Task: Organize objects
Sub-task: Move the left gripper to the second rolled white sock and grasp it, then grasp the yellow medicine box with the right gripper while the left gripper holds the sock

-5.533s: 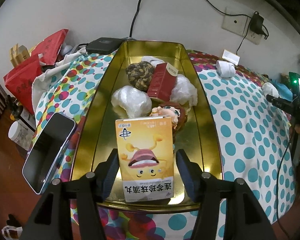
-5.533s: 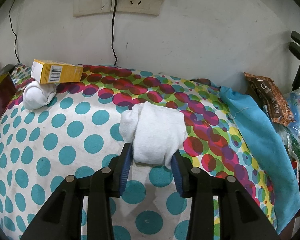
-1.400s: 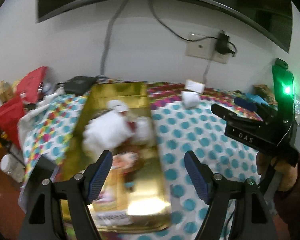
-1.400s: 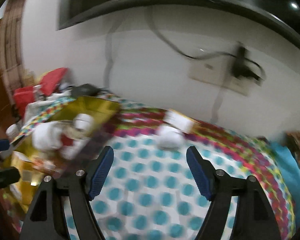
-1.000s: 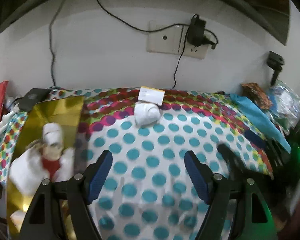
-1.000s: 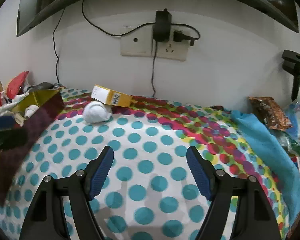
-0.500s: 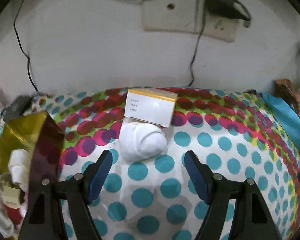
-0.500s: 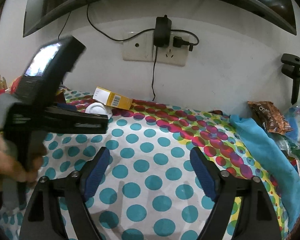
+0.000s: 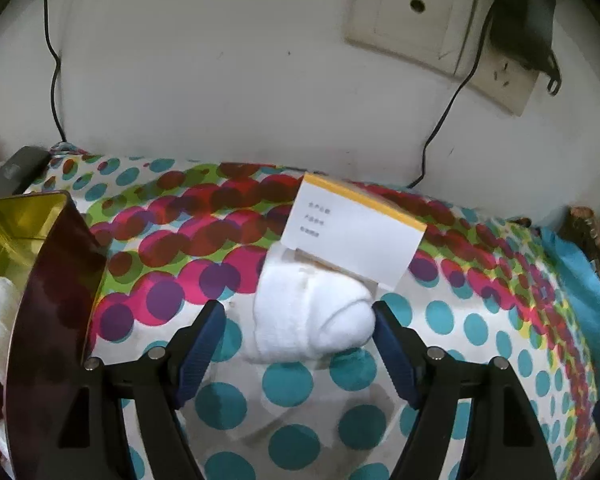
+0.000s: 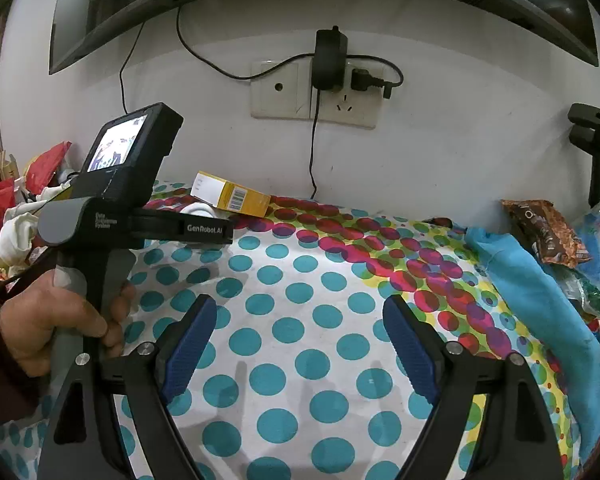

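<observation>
In the left wrist view, the left hand-held gripper [image 9: 296, 344] stood released at the bottom centre of the frame, its blue pads [image 9: 198, 346] either side of a rolled white sock [image 9: 312, 316] on the polka-dot cloth [image 9: 288, 384] of the tabletop; the right pad sat just at the sock's end, the left pad apart from it. A white-and-yellow box [image 9: 352, 236] lay just behind the sock, its near edge over it. At the left edge stood a gold tin [image 9: 16, 224] with white bundles inside.

In the right wrist view, the right hand-held gripper [image 10: 296, 344] hung wide open at the lower centre over bare cloth [image 10: 300, 292], its jaws having just been opening with nothing between them. At the left, a hand [image 10: 56, 320] gripped the left hand-held gripper's handle. The box [image 10: 232, 198] lay at the upper centre-left, with the sock [image 10: 198, 211] just showing below it. A blue cloth [image 10: 540, 304] lay at the right.
</observation>
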